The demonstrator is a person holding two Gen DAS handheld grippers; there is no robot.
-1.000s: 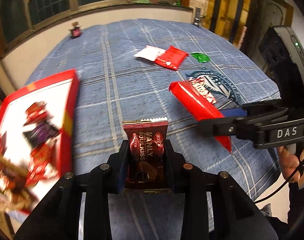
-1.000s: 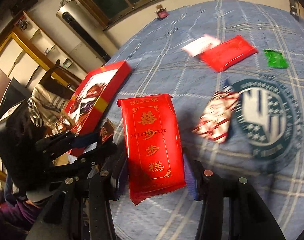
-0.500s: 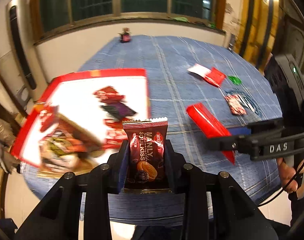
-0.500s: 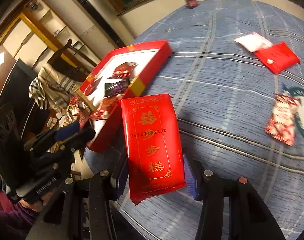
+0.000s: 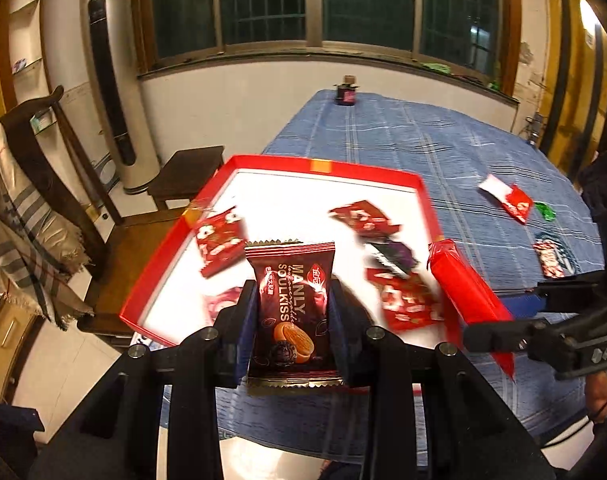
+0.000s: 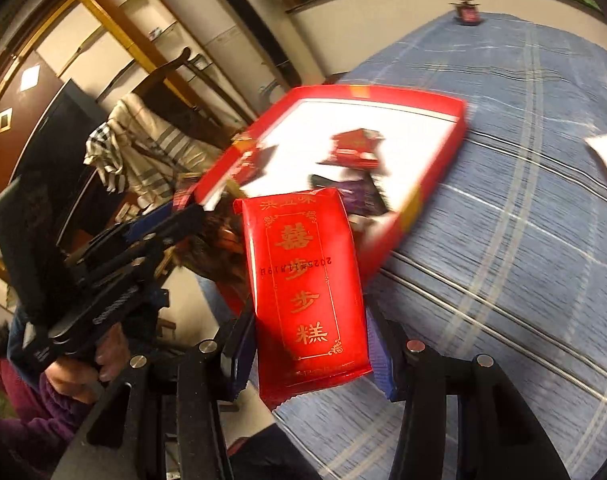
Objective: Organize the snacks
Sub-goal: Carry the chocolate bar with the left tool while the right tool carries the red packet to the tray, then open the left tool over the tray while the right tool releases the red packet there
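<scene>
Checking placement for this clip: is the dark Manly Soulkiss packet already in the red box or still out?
Out. The Manly Soulkiss packet is clamped between the left claw's pads, in front of the red box, not among its snacks.

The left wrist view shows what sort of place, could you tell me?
Probably a home dining or living room: a table under a blue cloth, a wooden chair, a standing air conditioner and barred windows.

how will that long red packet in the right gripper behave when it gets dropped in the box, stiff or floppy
Probably fairly stiff: the red packet stands straight out of the right gripper without drooping. Its glossy wrapper looks slippery, so it may slide on the box floor. Flat-sided, it seems unlikely to roll.
</scene>
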